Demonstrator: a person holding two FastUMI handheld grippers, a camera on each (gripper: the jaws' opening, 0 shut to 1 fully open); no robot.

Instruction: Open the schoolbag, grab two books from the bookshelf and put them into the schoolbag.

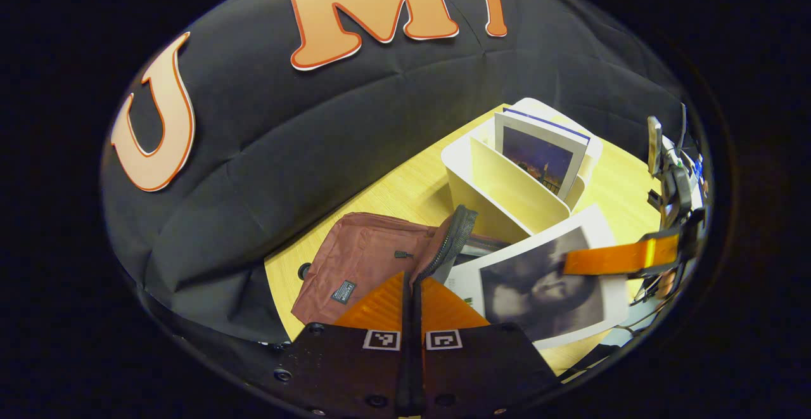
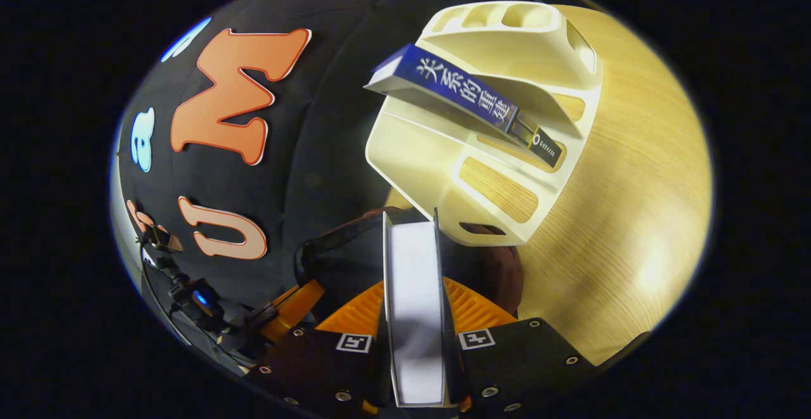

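Presently a white-covered book [image 2: 415,317] is clamped between the fingers of the right gripper [image 2: 415,336], its edge seen end-on and its long axis running forward toward the schoolbag [image 1: 367,260]; in the left gripper view the same book lies at a slant with its near corner just at the bag's opening, held by an orange finger [image 1: 618,257]. The bag's zipper flap [image 1: 453,241] is pinched by the closed left gripper [image 1: 410,308], so the mouth is held up. A second, blue-spined book [image 2: 469,99] leans in the cream bookshelf [image 2: 418,165], beyond the bag on the wooden table [image 2: 633,216]; the right gripper is judged the nearer to it.
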